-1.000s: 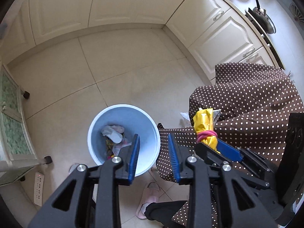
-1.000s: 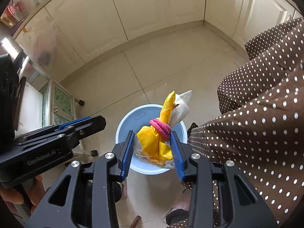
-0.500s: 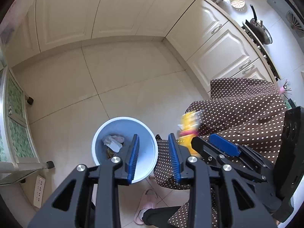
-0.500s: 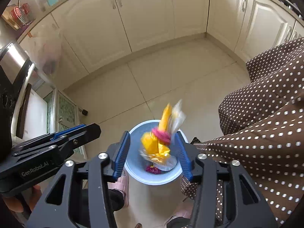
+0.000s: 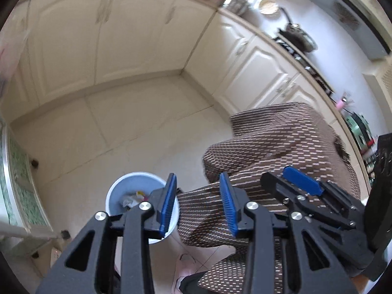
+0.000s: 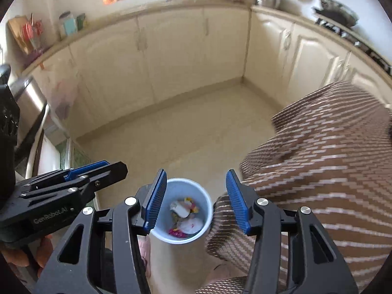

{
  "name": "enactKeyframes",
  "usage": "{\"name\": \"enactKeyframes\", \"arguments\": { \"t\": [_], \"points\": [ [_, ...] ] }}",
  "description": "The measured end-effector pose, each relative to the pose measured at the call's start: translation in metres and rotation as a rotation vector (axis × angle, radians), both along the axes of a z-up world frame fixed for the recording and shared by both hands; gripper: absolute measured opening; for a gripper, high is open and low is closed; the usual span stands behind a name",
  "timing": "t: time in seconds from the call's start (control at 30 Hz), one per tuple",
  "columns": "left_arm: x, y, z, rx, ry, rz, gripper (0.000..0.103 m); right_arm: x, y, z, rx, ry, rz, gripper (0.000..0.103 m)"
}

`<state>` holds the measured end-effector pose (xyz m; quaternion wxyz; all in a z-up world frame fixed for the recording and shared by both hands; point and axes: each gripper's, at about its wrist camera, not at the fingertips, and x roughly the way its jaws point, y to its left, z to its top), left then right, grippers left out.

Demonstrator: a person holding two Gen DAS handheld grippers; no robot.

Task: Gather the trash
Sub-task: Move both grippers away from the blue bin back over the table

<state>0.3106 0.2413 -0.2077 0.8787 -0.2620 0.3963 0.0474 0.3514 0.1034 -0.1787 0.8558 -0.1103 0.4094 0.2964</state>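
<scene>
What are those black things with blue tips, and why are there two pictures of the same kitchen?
They are grabbing tools that a person holds, one in each hand. Each tool has a small camera looking forward along its two black fingers with blue pads, so you get one picture per hand.

In the left hand's picture you see the left tool up close and the right one off to the side. In the right hand's picture you see the right tool.

Both look down at a tiled floor with a blue bin standing on it. Inside lies trash: crumpled wrappers and bits of yellow and pink. The brown spotted cloth is the person's clothing.

Neither tool holds anything now. Both have just been opening.
</scene>
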Motion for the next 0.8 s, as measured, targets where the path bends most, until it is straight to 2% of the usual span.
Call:
{"name": "enactKeyframes", "arguments": {
  "t": [0.13,0.2,0.3,0.37,0.5,0.57,0.67,0.8],
  "points": [
    [0.008,-0.044,0.041,0.049,-0.065,-0.074,0.036,-0.005,-0.045,0.040,0.037,-0.074,-0.046,0.051],
    [0.014,-0.068,0.059,0.074,-0.094,-0.116,0.036,-0.005,-0.081,0.065,0.062,-0.116,-0.086,0.051],
    [0.028,-0.112,0.086,0.117,-0.134,-0.193,0.044,-0.002,-0.127,0.087,0.086,-0.166,-0.153,0.054],
    [0.041,-0.146,0.099,0.147,-0.154,-0.252,0.044,0.003,-0.165,0.099,0.092,-0.197,-0.209,0.054],
    [0.072,-0.211,0.117,0.167,-0.180,-0.362,0.045,0.014,-0.225,0.103,0.089,-0.219,-0.305,0.054],
    [0.087,-0.236,0.117,0.175,-0.185,-0.397,0.045,0.024,-0.258,0.100,0.081,-0.219,-0.359,0.054],
    [0.116,-0.272,0.115,0.183,-0.207,-0.428,0.053,0.035,-0.291,0.096,0.069,-0.214,-0.416,0.054],
    [0.155,-0.310,0.104,0.182,-0.171,-0.474,0.053,0.057,-0.328,0.084,0.051,-0.187,-0.482,0.055]
  ]
}}
